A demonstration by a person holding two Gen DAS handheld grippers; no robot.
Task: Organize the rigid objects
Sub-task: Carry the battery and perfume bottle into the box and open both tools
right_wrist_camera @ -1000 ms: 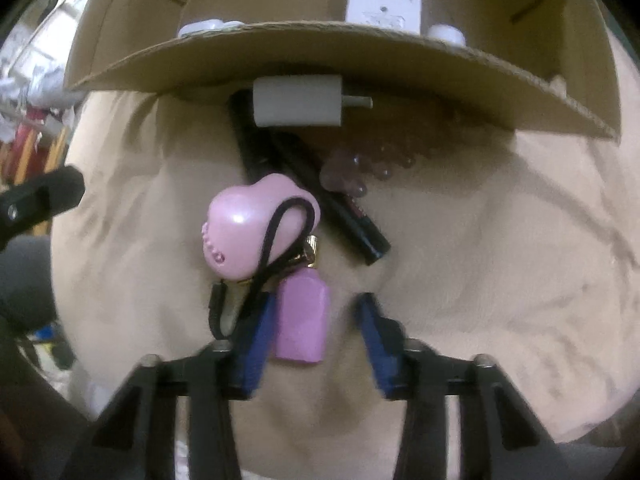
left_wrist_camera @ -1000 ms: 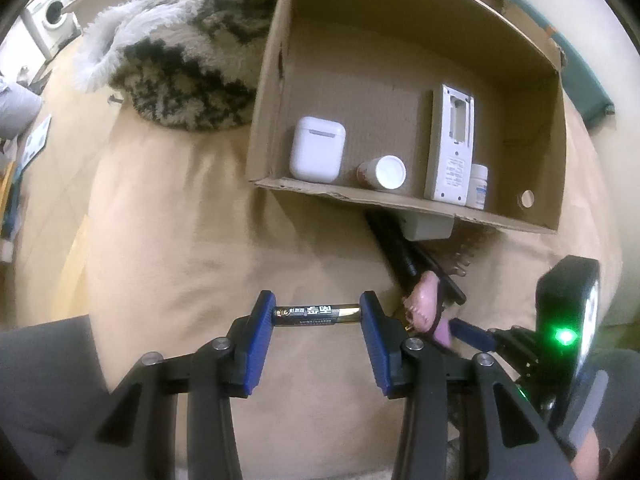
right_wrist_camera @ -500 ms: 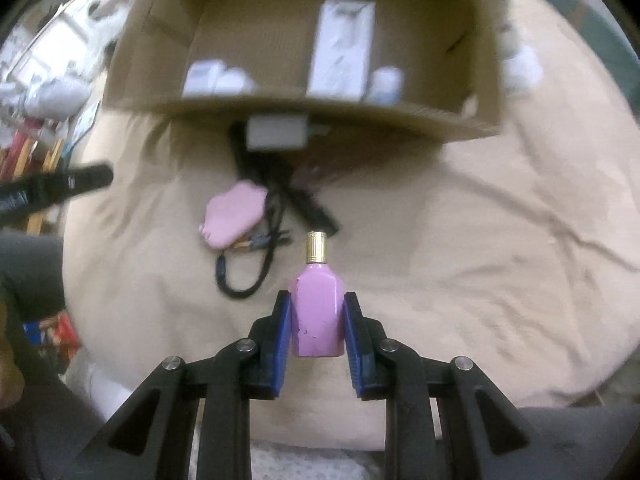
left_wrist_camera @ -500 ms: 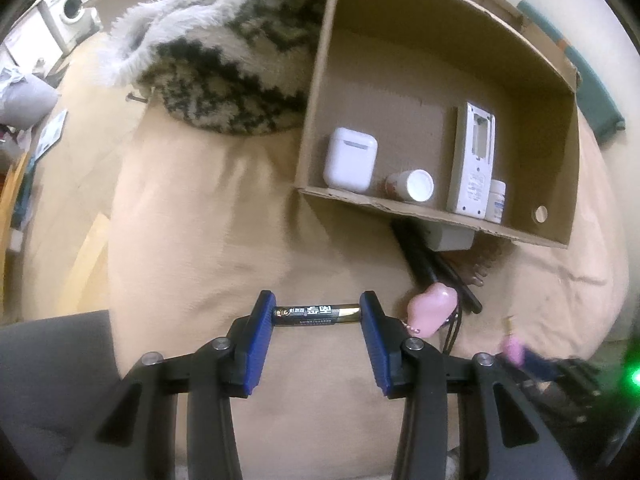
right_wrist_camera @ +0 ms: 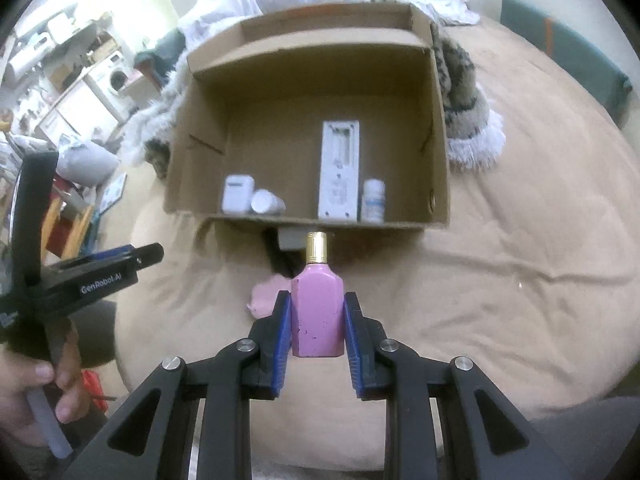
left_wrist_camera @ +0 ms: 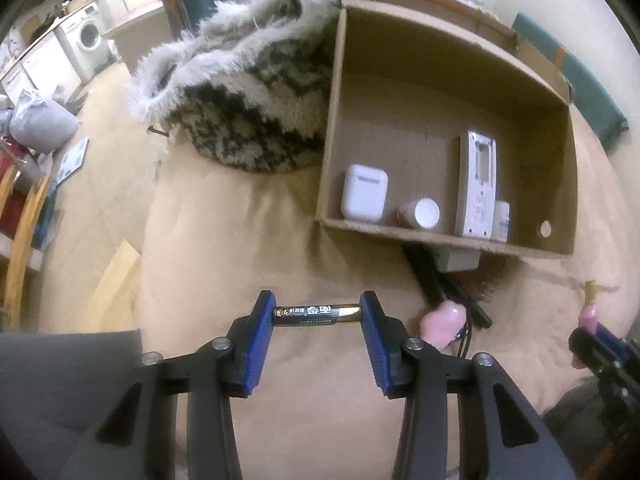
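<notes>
My left gripper is shut on a black and gold battery, held crosswise above the tan bed. My right gripper is shut on a pink bottle with a gold cap, held upright in front of the cardboard box. The box holds a white earbud case, a small white-capped bottle, a white remote and a white pill bottle. A pink heart-shaped item lies in front of the box.
A grey charger block and black sticks lie just under the box's front wall. A furry patterned blanket lies left of the box. The bed edge drops to the floor at the left.
My right gripper has lifted the pink bottle off the bed and pulled back from the box. My left gripper has drawn back and up with the battery.
</notes>
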